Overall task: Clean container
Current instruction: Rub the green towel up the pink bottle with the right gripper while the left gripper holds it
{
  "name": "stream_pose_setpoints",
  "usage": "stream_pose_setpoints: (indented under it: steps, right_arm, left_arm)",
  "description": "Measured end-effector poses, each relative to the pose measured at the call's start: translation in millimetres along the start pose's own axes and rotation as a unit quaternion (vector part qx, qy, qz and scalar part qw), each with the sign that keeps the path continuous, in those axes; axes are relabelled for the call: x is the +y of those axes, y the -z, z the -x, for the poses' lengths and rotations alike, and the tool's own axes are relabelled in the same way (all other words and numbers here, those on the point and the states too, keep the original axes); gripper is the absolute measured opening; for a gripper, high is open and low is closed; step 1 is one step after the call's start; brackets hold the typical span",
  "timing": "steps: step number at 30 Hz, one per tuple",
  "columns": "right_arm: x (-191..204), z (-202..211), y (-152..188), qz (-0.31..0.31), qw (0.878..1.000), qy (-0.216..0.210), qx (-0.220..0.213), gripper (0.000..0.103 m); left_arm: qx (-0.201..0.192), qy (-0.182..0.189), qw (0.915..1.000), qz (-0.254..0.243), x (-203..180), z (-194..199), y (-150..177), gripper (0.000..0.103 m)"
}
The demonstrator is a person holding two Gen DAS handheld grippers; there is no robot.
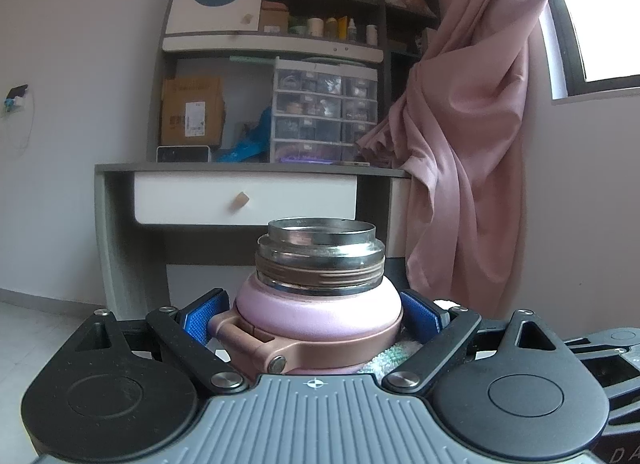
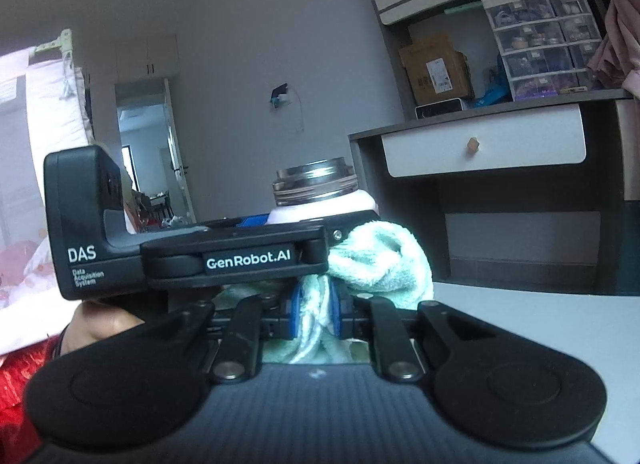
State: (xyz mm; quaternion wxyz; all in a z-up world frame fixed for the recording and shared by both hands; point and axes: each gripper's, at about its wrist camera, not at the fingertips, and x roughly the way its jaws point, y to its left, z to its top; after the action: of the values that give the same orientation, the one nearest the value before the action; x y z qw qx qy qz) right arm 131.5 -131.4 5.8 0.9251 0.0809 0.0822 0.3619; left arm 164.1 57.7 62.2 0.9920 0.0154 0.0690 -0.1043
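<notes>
At far left of the right wrist view, pale patterned fabric hangs beside an open doorway [image 2: 148, 152], and a hand [image 2: 106, 322] in a red sleeve grips a black housing lettered "DAS Data Acquisition System". Right of it runs the left gripper [image 2: 308, 224], its side plate reading "GenRobot.AI"; its blue ribbed pads [image 1: 196, 322] are clenched on the flask [image 1: 318, 312], one on either side of the rounded shoulder. That flask stands upright, smooth glossy pink, with a rose-metal handle bracket and a bare threaded steel neck, lid off. Just right and below, a fluffy mint-green towel [image 2: 384, 260] bunches against the flask; the right gripper [image 2: 316, 314] pinches a twisted hank of it, jaws nearly closed on the terry cloth. Further right lies a plain pale tabletop [image 2: 540, 324]. Beyond stands a grey desk [image 1: 248, 172] with a white drawer and wooden knob, a cardboard box, clear plastic drawers, cluttered shelves, then a draped dusty-pink curtain [image 1: 472, 124] beside a bright window.
</notes>
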Motion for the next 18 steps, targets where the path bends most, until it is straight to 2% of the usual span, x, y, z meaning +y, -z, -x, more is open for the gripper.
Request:
stream_pose_setpoints:
  steps: [10,18]
  right_arm:
    - [3.9,-16.7,6.8,0.030,0.997,0.006,0.065,0.015]
    - [9.4,-29.4,24.2,0.039,0.990,0.014,0.132,0.015]
  left_arm:
    - [0.003,-0.002,1.0000,-0.005,-1.6,0.5,0.4,0.092]
    - [0.004,-0.001,1.0000,-0.005,1.2,0.4,0.4,0.092]
